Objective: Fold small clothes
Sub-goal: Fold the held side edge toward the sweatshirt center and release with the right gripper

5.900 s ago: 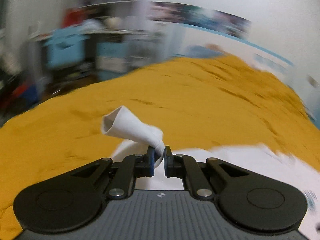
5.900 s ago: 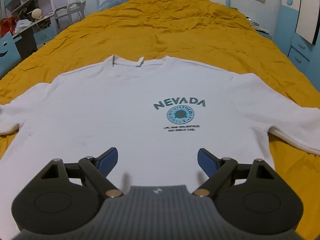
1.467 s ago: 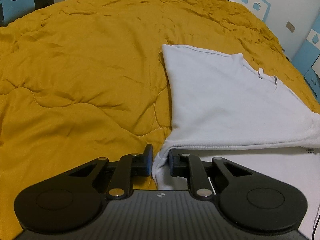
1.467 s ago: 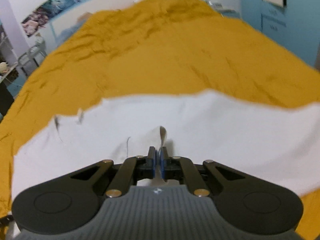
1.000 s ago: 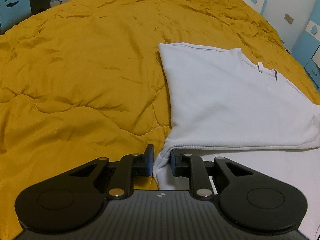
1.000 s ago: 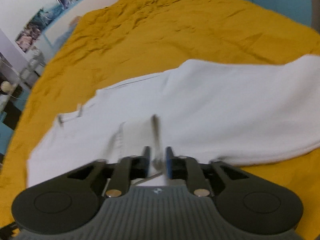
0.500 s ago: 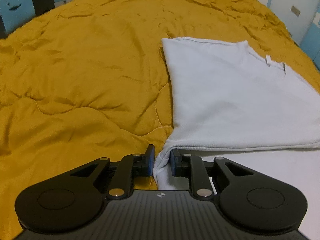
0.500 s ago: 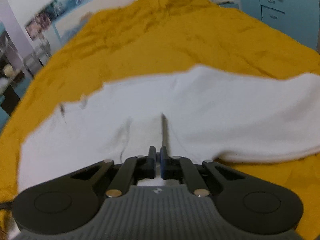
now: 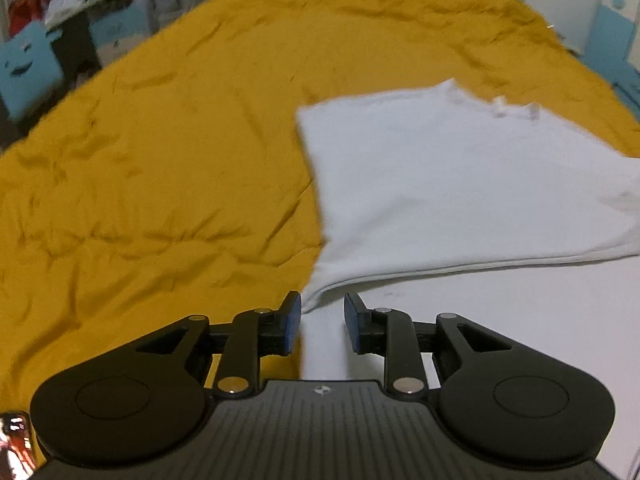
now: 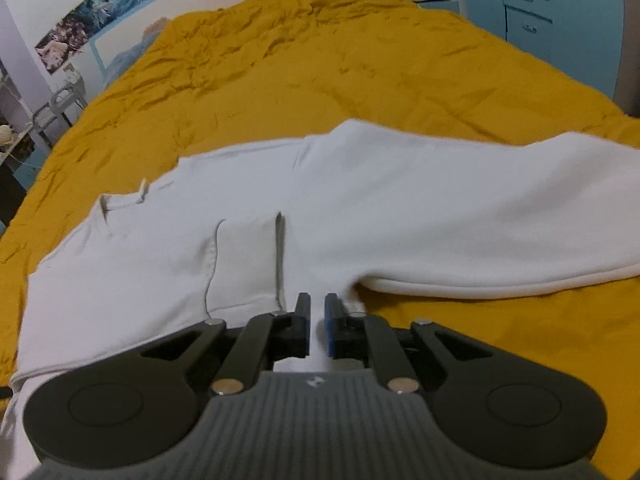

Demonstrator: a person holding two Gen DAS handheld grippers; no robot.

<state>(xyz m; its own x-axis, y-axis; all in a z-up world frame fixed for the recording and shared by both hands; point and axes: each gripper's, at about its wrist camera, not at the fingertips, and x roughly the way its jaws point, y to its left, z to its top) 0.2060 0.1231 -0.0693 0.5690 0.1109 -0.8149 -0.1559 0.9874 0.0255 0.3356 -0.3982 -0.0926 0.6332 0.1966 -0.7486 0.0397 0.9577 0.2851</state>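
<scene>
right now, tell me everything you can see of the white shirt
The white shirt is soft, thick, sweatshirt-like knit, lying flat on the yellow quilt. One side is folded over the body, with its cuff on top. The other long sleeve stretches out sideways. The collar with a small tag faces the far end. No print shows. The left gripper stands open over its folded corner; the right gripper is nearly shut above it.

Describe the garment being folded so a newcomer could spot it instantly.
Start at the big mustard-yellow quilt covering the bed. The white sweatshirt lies across its near part, one side already folded over the body. It is the only white thing on the yellow.
</scene>
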